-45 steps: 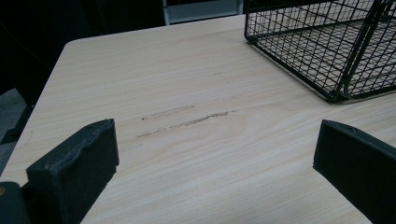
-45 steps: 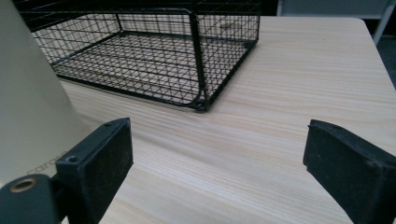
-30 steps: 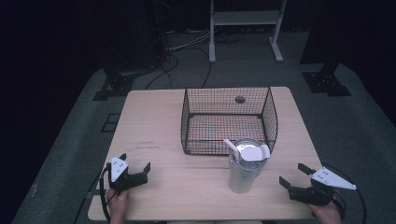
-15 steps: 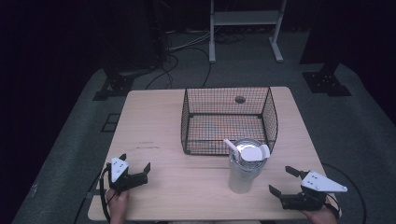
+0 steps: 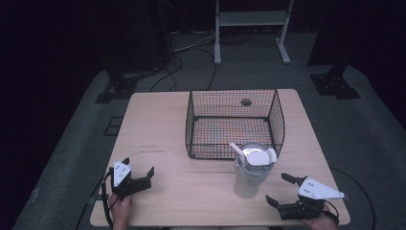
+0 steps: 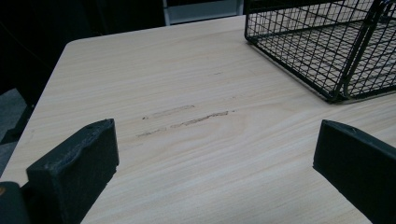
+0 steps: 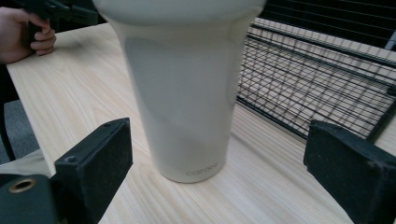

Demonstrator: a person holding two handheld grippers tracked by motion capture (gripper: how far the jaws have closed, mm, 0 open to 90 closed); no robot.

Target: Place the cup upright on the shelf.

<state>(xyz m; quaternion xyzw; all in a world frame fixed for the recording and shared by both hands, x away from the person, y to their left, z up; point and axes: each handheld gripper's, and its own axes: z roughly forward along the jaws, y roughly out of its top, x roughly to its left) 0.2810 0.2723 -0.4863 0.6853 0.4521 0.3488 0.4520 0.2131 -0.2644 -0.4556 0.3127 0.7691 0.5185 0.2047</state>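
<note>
On the table (image 5: 158, 129), a tumbler (image 5: 250, 172) stands upright just before the wire basket (image 5: 234, 122).

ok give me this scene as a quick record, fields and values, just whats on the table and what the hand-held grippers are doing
surface: light wooden table
container: black wire basket, open top, at the far middle of the table
cup: cream tumbler with lid and straw, upright on the table in front of the basket
left hand-held gripper: open, holding nothing, near the front left edge
right hand-held gripper: open, facing the tumbler, jaws apart on either side of it in the right gripper view, not touching
table mark: faint scuff streaks on the wood
</note>
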